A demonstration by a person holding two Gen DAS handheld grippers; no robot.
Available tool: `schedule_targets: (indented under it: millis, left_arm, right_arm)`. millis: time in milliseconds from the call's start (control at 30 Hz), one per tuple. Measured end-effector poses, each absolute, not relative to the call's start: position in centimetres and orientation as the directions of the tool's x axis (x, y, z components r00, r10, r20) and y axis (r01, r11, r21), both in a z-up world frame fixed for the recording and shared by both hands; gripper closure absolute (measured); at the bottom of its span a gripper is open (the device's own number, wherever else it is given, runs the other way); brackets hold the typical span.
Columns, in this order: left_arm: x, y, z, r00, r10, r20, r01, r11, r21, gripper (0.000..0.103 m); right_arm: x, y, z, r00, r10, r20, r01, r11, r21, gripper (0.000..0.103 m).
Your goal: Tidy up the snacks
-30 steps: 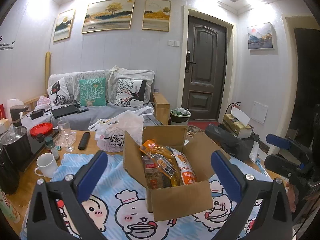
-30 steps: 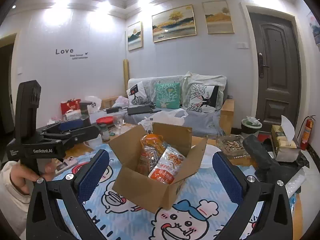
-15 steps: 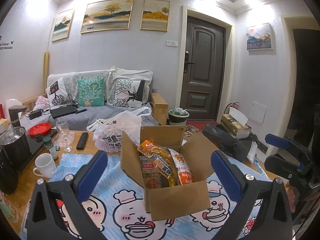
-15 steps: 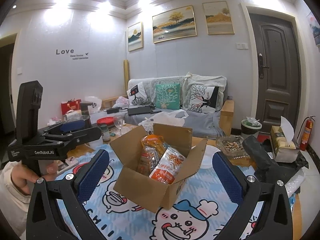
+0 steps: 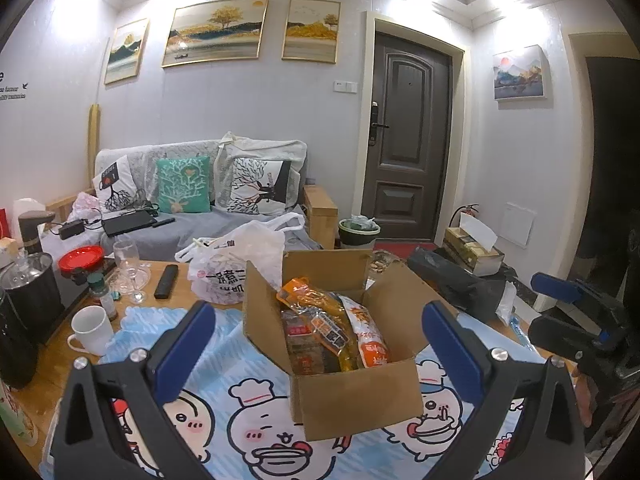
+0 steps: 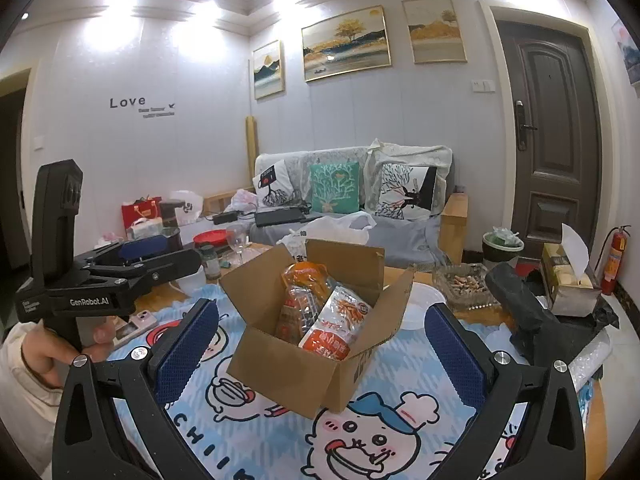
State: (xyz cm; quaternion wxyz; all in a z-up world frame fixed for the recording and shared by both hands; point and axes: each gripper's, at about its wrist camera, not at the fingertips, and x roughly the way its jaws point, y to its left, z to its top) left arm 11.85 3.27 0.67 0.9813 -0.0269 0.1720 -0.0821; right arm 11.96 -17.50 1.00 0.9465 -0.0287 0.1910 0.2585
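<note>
Left wrist view shows your left gripper (image 5: 318,354) spread wide and empty, just in front of the cardboard box (image 5: 352,396), where the snack packets (image 5: 334,330) stand upright. Your right gripper (image 6: 320,356) is equally wide apart nearby, likely staged for reaching in.

Both tongs held level, jaws wide apart.
Left tongs (image 5: 318,336) and right tongs (image 6: 322,336) grip nothing; a hand (image 6: 52,354) in a pale sleeve grasps the left handle.
</note>
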Motion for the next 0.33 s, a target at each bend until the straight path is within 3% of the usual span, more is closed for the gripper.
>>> schedule_targets:
  millis: [333]
  left_arm:
    - [11.77, 3.09, 0.71, 0.929, -0.169, -0.328, 0.153, 0.985, -0.075, 0.001]
  right_arm:
    - [12.01, -17.60, 0.90, 0.793, 0.479, -0.376, -0.500, 0.865, 0.046, 0.000]
